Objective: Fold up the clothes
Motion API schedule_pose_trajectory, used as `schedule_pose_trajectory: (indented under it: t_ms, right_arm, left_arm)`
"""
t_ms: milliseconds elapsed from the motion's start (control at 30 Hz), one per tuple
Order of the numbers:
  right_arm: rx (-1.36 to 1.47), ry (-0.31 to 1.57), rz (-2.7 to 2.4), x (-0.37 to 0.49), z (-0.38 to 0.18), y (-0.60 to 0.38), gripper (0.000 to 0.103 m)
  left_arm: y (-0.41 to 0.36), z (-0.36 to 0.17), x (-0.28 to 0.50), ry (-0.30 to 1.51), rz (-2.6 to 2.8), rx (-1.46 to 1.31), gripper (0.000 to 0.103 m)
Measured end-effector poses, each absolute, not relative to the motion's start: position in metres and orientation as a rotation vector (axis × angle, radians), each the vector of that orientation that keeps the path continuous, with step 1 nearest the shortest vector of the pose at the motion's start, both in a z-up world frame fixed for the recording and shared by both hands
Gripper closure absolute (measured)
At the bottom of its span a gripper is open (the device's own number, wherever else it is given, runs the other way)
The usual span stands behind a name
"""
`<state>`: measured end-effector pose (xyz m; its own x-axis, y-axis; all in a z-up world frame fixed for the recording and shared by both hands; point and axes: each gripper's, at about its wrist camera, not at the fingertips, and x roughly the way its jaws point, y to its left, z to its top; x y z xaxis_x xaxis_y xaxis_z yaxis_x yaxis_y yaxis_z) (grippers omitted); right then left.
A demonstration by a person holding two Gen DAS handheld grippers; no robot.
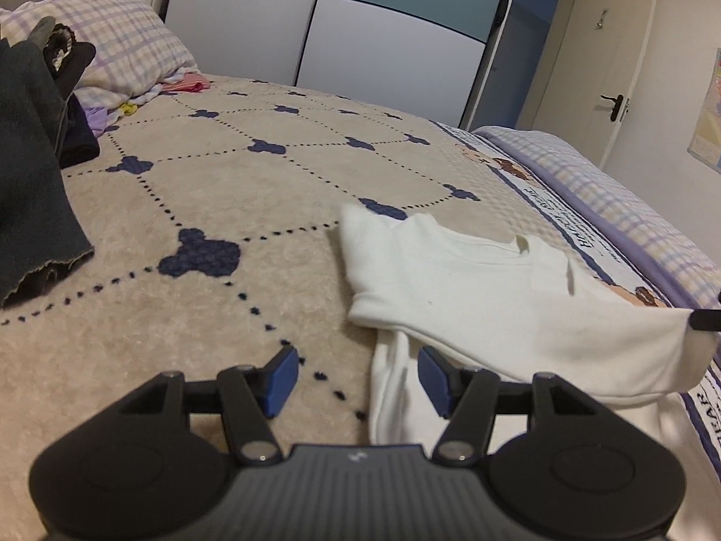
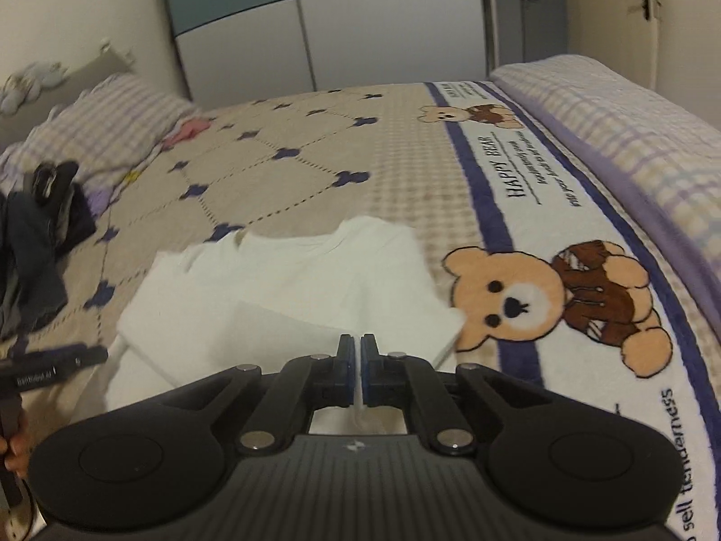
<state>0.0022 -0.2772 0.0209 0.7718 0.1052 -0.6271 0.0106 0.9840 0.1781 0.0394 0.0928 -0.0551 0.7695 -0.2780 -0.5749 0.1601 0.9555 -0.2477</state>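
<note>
A white garment (image 1: 473, 288) lies partly folded on the beige blanket (image 1: 203, 189), collar toward the far side. My left gripper (image 1: 358, 372) is open just above the blanket at the garment's near left edge; its right finger (image 1: 432, 376) rests over a white strip of fabric, and nothing is pinched. My right gripper (image 2: 359, 346) is shut on the white garment (image 2: 293, 288), a thin fold of cloth showing between its blue pads. In the left wrist view that held corner (image 1: 676, 333) is lifted off the bed at the far right.
A pile of dark clothes (image 1: 31, 180) sits at the left, near a checked pillow (image 1: 126, 40). A folded checked quilt (image 2: 608, 112) lies along the right side of the bed. A wardrobe (image 1: 360, 22) stands behind. A hand (image 2: 13, 451) holds the left gripper.
</note>
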Motion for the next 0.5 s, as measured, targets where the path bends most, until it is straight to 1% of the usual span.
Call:
schedule_pose_trajectory:
  t_ms: [167,300,367,500]
  right_arm:
    - [0.193,0.695,0.004,0.01,0.014,-0.296,0.1]
    - [0.191,0.674,-0.027,0.011,0.018,-0.304,0.1]
    - [0.189,0.665,-0.036,0.011,0.02,-0.308,0.1]
    - [0.211,0.677,-0.03,0.01,0.018,-0.316,0.1]
  left_arm:
    - [0.079,-0.056,0.046,0.647,-0.257,-0.167,0.044]
    - [0.07,-0.058,0.054,0.645,-0.249,-0.141,0.045]
    - [0.066,-0.06,0.06,0.652,-0.241,-0.121,0.05]
    - [0.06,-0.061,0.069,0.651,-0.233,-0.109,0.052]
